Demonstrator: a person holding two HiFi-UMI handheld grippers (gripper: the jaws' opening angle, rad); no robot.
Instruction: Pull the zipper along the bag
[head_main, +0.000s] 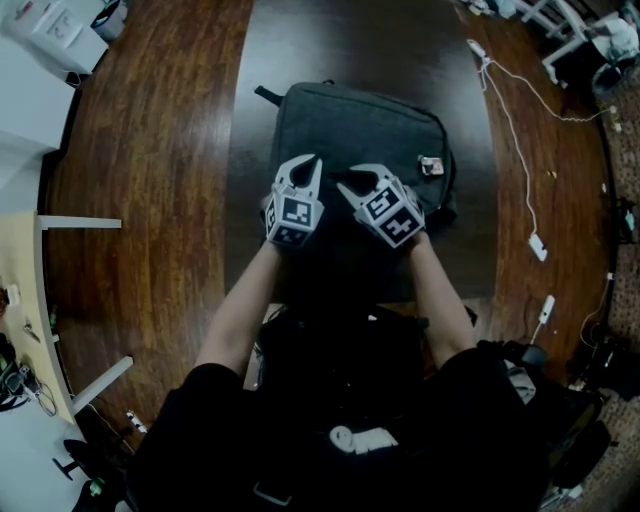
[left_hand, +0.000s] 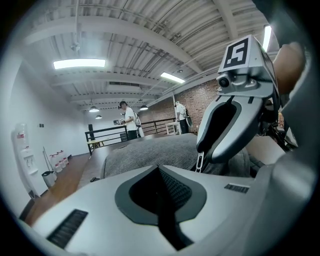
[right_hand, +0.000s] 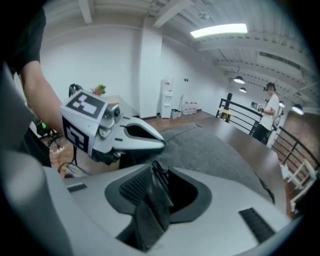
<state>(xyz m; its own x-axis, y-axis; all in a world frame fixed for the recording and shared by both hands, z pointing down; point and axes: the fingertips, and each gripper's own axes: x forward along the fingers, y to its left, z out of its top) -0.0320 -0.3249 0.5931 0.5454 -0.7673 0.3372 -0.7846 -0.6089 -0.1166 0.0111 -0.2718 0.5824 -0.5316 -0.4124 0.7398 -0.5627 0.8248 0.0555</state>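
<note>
A dark grey bag (head_main: 365, 130) lies flat on a dark table (head_main: 290, 40). Both grippers rest at its near edge, side by side. My left gripper (head_main: 302, 162) sits at the near left of the bag; in the left gripper view its jaws (left_hand: 160, 172) stand together with only a thin dark slit between them. My right gripper (head_main: 350, 178) is just to its right. A dark fabric strip (right_hand: 152, 205) of the bag is pinched between the right jaws. A small metal zipper pull (left_hand: 199, 162) hangs under the right gripper's tips (left_hand: 202, 150).
A small tag (head_main: 431, 166) lies on the bag's right side. White cables and power strips (head_main: 520, 130) run over the wooden floor at the right. A white cabinet (head_main: 45, 40) stands far left. People (left_hand: 129, 120) stand by a railing far behind.
</note>
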